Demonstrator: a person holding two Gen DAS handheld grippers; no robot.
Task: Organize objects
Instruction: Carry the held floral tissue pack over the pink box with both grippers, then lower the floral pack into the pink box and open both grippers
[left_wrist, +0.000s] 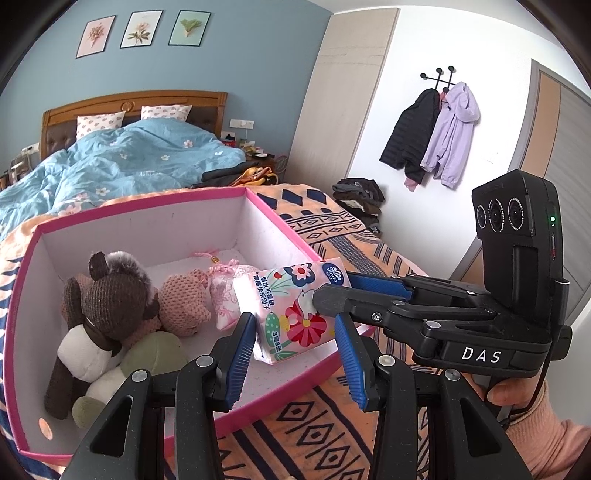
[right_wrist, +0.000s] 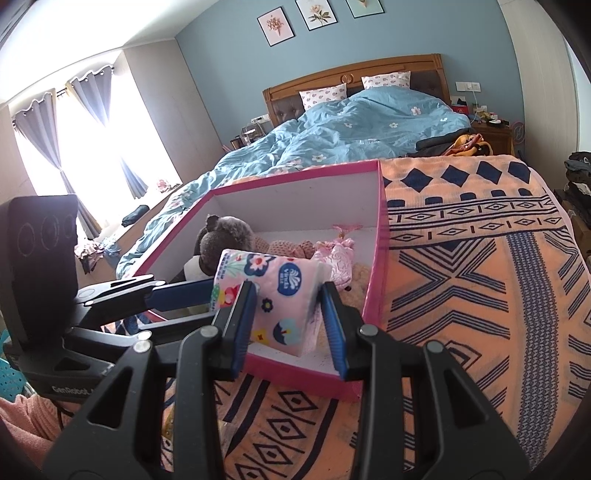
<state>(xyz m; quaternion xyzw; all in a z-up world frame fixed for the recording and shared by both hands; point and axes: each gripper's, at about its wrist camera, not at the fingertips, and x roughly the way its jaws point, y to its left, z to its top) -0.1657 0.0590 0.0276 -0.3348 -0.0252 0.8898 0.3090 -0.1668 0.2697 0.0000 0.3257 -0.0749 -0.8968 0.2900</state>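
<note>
I hold the tissue pack (right_wrist: 275, 299) over the near right corner of the pink box (left_wrist: 275, 218), both grippers on it. My right gripper (right_wrist: 288, 321) pinches the pack across its short width, blue pads pressed on both faces, jaws nearly closed. My left gripper (left_wrist: 295, 349) does the same at the other end; in its view the pack sits dead ahead at 12 o'clock between the pads, and the right gripper comes in from 3 o'clock.

The pack's long axis runs from the left gripper's tip up toward 1 o'clock, tilted, its far end raised over the box rim. It hangs above the box floor, not resting on it as far as I can tell.

Inside the box, at 10 o'clock from my left gripper, lie the plush bear (left_wrist: 107, 295), a pink knit toy (left_wrist: 184, 299) and a pink sachet (left_wrist: 225, 291). The free floor is right below the pack, so I judge the drop is straight down; both grippers are equally near.
</note>
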